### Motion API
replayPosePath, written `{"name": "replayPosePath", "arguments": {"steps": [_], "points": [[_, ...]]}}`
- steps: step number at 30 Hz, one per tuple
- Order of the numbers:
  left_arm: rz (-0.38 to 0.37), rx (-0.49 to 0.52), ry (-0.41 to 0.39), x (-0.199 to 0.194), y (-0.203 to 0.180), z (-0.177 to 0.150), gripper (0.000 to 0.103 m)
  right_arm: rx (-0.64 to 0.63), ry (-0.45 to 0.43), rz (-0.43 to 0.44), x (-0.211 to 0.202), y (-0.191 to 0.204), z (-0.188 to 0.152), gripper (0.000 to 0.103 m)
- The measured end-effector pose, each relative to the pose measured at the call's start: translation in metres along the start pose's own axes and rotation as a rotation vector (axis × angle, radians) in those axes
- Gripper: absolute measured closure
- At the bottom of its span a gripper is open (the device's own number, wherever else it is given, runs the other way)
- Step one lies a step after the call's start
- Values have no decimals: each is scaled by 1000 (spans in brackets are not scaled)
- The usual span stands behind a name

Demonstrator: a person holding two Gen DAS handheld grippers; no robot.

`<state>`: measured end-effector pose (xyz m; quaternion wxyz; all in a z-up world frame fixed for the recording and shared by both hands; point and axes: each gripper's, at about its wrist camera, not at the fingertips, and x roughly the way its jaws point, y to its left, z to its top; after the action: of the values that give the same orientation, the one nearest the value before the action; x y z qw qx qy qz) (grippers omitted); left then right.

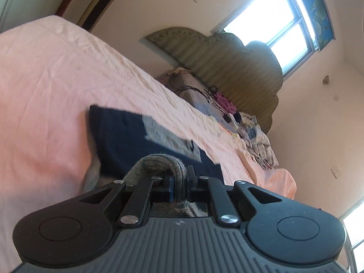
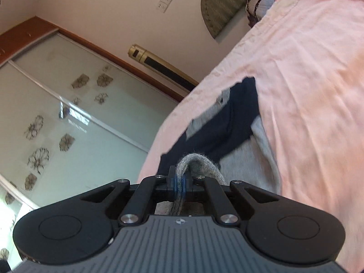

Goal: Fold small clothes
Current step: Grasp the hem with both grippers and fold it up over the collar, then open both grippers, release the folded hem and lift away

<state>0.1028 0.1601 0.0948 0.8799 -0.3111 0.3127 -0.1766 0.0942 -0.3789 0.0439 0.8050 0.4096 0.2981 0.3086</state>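
A small navy garment (image 1: 122, 138) with a grey striped patch lies on the pink bed sheet (image 1: 56, 79). Its grey knit hem (image 1: 159, 163) arches over my left gripper (image 1: 179, 182), whose jaws are shut on that fabric. In the right wrist view the same navy garment (image 2: 227, 122) stretches away from my right gripper (image 2: 179, 183), which is shut on a fold of the grey knit hem (image 2: 195, 161). A light grey part of the garment (image 2: 248, 166) hangs to the right of it. Both views are tilted and blurred.
A green padded headboard (image 1: 227, 68) stands at the far end of the bed, with a heap of clothes and bedding (image 1: 257, 134) below it. A bright window (image 1: 273, 22) is behind. Sliding wardrobe doors (image 2: 68, 113) and a gold standing air conditioner (image 2: 159, 66) border the bed's other side.
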Motion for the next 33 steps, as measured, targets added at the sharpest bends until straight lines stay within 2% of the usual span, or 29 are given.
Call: {"name": "replayPosePath", "arguments": {"steps": [6, 8, 9, 11, 12, 13, 15, 16, 17, 19, 22, 25, 28, 29, 31, 33], "points": [[178, 63, -64, 111, 15, 76, 93, 54, -39, -81, 93, -33, 91, 95], [258, 13, -37, 142, 33, 91, 91, 107, -77, -125, 120, -53, 109, 94], [272, -25, -18, 150, 41, 95, 89, 154, -103, -144, 132, -65, 114, 84], [252, -79, -3, 150, 52, 92, 76, 213, -104, -215, 146, -79, 115, 52], [240, -82, -19, 144, 53, 90, 58, 207, -107, -224, 147, -81, 111, 29], [246, -69, -53, 133, 53, 85, 32, 179, -113, -206, 145, -79, 106, 26], [312, -5, -169, 103, 47, 71, 12, 139, -96, -168, 131, -73, 96, 26], [338, 35, -214, 87, 44, 63, 11, 124, -84, -166, 121, -70, 91, 26], [366, 63, -225, 73, 44, 56, 11, 101, -75, -174, 108, -67, 86, 26], [372, 59, -196, 46, 49, 37, 11, 44, -69, -193, 77, -60, 73, 26], [333, -44, -135, 11, 57, -8, 11, 38, -56, -196, 28, -56, 47, 23], [216, -186, -87, -10, 61, -66, 11, 60, -13, -243, -3, -55, 9, 19], [155, -279, -57, -10, 58, -107, 11, 98, 35, -276, -7, -60, -25, 19], [131, -314, -48, -6, 60, -114, 11, 80, 16, -280, -6, -58, -30, 18], [122, -348, -104, 1, 60, -119, 8, 74, -10, -280, 5, -54, -29, 12], [146, -331, -123, 16, 60, -109, 7, 112, -20, -253, 24, -55, -23, 11]]}}
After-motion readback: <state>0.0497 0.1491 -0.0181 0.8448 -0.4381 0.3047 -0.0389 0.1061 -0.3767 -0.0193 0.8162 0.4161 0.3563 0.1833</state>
